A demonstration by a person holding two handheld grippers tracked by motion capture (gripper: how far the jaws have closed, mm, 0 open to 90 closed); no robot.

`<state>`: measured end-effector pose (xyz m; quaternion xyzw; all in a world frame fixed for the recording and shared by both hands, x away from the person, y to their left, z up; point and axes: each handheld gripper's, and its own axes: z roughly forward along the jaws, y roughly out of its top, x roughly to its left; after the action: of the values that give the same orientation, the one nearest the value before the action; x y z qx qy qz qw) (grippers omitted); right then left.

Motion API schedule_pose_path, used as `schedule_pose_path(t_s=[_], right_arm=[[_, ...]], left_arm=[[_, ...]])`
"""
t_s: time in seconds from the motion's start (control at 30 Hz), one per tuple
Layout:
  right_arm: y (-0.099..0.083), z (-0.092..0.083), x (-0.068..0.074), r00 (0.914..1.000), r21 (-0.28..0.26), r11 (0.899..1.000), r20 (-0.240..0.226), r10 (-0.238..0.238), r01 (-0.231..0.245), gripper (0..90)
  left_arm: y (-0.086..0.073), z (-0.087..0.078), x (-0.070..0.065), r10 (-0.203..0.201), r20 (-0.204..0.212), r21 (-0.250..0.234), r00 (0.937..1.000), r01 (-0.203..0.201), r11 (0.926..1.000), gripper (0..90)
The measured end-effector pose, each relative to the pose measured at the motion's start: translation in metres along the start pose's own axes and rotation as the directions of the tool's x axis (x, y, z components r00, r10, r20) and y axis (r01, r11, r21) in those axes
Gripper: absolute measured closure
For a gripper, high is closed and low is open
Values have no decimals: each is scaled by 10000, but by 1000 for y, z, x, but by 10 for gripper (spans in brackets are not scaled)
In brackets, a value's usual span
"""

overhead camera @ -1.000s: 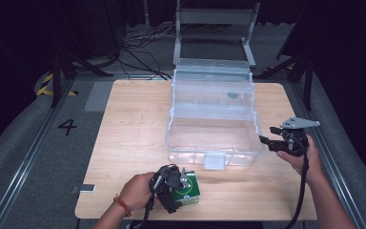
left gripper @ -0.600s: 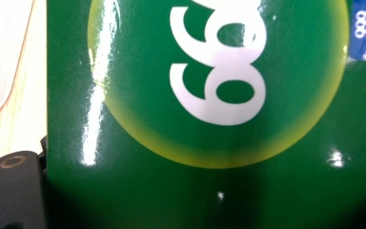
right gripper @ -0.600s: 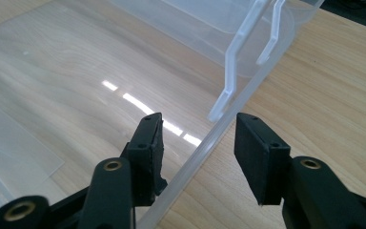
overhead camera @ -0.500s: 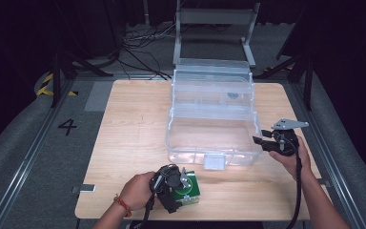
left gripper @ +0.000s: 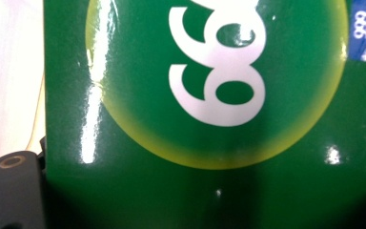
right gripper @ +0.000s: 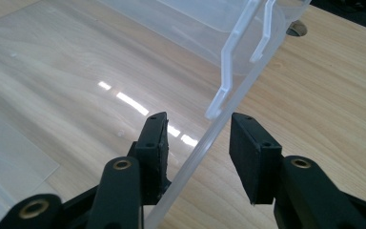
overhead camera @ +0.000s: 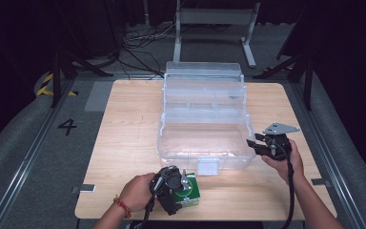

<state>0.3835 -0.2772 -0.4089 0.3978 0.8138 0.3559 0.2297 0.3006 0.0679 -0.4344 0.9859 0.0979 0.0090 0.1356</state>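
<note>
- The right hand-held gripper stands spread, its two black jaws set either side of the right end wall of the clear plastic organiser box — one jaw inside, one outside, neither yet pressing; the step in hand looks to be pinching that wall to steady or shift the box
- To do it well, I judge the jaws should close squarely on the flat of the wall just below the rim, clear of the white hinge arm that hangs just ahead; the thin wall will flex, so a gentle squeeze suits it better than a hard one
- The left hand-held gripper sits over a green carton marked "999" near the front edge of the bench; the carton's glossy face lies right against the camera, one jaw at its left edge — whether it is pinched, I cannot tell
- The box stands mid-bench with its lid thrown back; its long axis runs left to right across the bench, its opening faces up, and its front latch points toward the person
- The carton lies well apart from the right gripper, just in front of the box's near left corner
</note>
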Motion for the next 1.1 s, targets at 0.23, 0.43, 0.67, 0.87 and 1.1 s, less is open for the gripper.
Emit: schedule_pose_path(t_s=[0.23, 0.43, 0.67, 0.87, 1.1], right_arm=[[1, -2, 12, 9999, 57, 9999, 102, 90, -91, 583], [2, -1, 19, 9999, 11, 10000, 112, 23, -23, 582], [5, -3, 26, 9996, 235, 9994, -19, -268, 269, 505], [5, -34, 10, 9992, -989, 9951, -393, -114, 74, 380], [-27, -61, -16, 9990, -1001, 9944, -265, -364, 336, 363]], left_arm=[[0, 0, 0, 11, 29, 0, 10000, -11, 10000, 145], [0, 0, -2, 79, 44, 5, 10000, -79, 10000, 145], [1, 0, -2, 261, 123, 68, 9996, -262, 9996, 146], [1, -2, -4, 460, 11, 60, 9989, -460, 9989, 149], [2, -1, -2, 497, 141, 168, 9987, -499, 9986, 149]])
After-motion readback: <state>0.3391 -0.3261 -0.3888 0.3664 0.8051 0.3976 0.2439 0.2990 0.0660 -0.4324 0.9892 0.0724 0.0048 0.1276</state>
